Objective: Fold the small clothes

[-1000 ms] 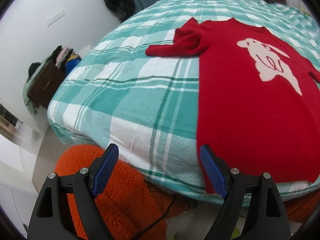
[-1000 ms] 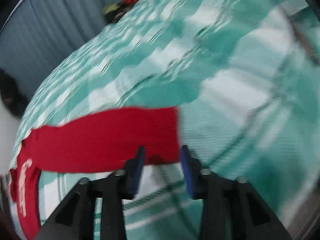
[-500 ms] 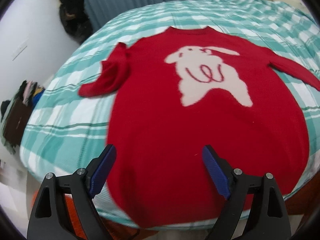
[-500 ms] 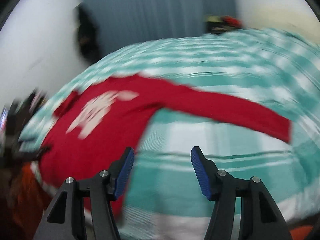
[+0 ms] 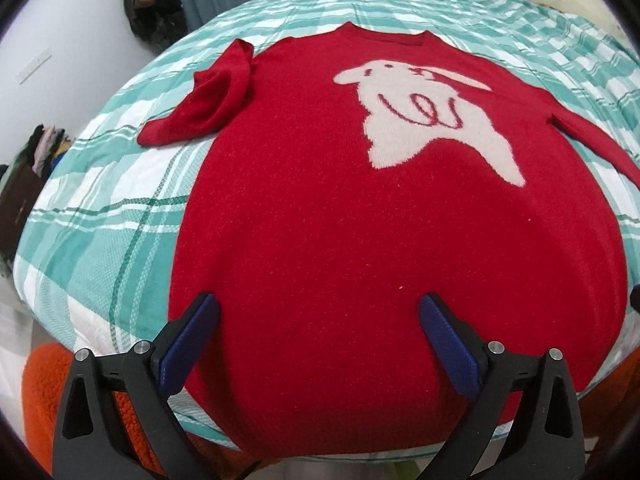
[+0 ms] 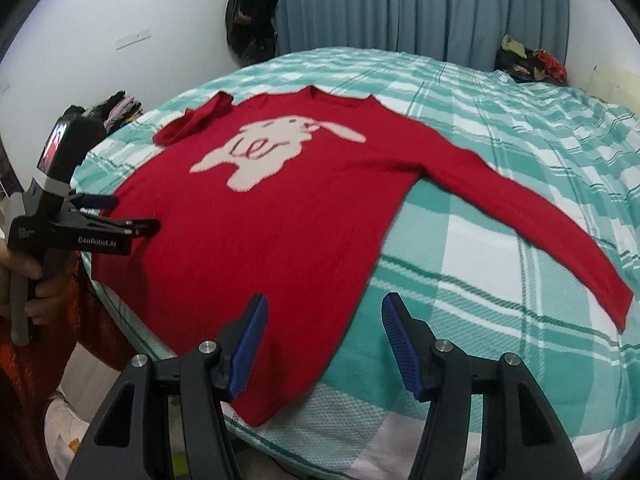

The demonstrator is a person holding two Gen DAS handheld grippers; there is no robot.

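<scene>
A red sweater lay flat, front up, on a checked bedspread. The left gripper hovered over its hem, jaws just opened wide, cloth showing between the fingers but unheld. The right gripper stood half open and empty, the hem corner between its fingers, one sleeve stretched out beyond the right finger.
</scene>
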